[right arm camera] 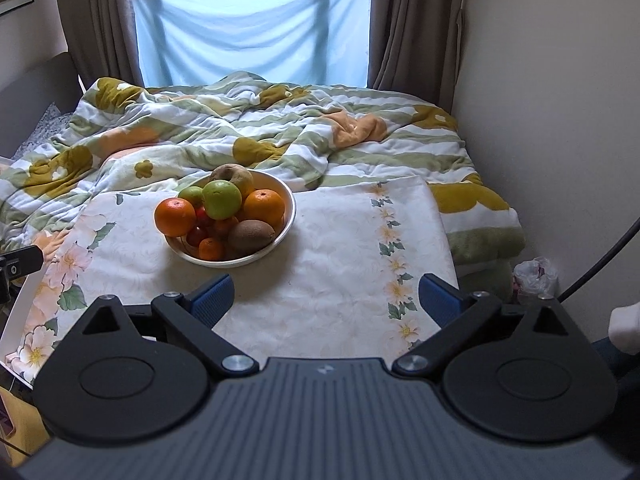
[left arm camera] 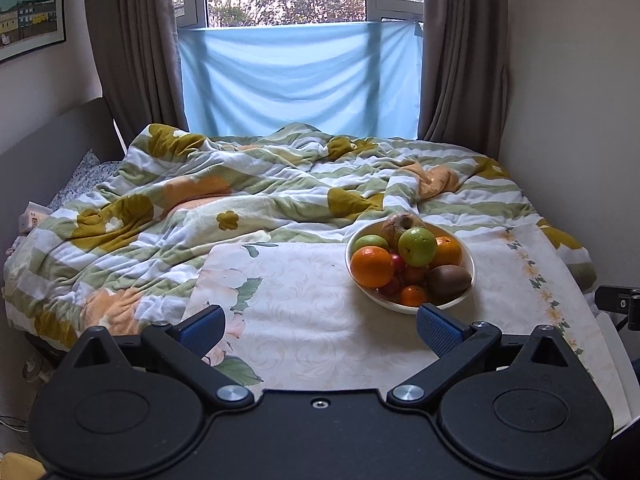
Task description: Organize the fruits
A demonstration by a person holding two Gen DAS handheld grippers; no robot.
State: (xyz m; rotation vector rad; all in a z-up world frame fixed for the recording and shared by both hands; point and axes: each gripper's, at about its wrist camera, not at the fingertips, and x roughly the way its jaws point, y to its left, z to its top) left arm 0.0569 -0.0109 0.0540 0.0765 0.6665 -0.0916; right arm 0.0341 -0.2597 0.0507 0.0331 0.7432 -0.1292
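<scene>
Left claw point(left arm camera: 320, 330) spread, empty; fruit bowl point(left arm camera: 460, 300) just ahead-right on bench point(left arm camera: 304, 292). Right claw point(right arm camera: 326, 298) spread, empty; bowl ahead-left of it.

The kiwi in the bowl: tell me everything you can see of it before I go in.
The kiwi is brown, fuzzy-looking, oval and whole, lying on its side at the near right of the white bowl. It rests against the bowl's rim, below the large orange, with small orange and red fruits at its left. Neither gripper touches it.
</scene>
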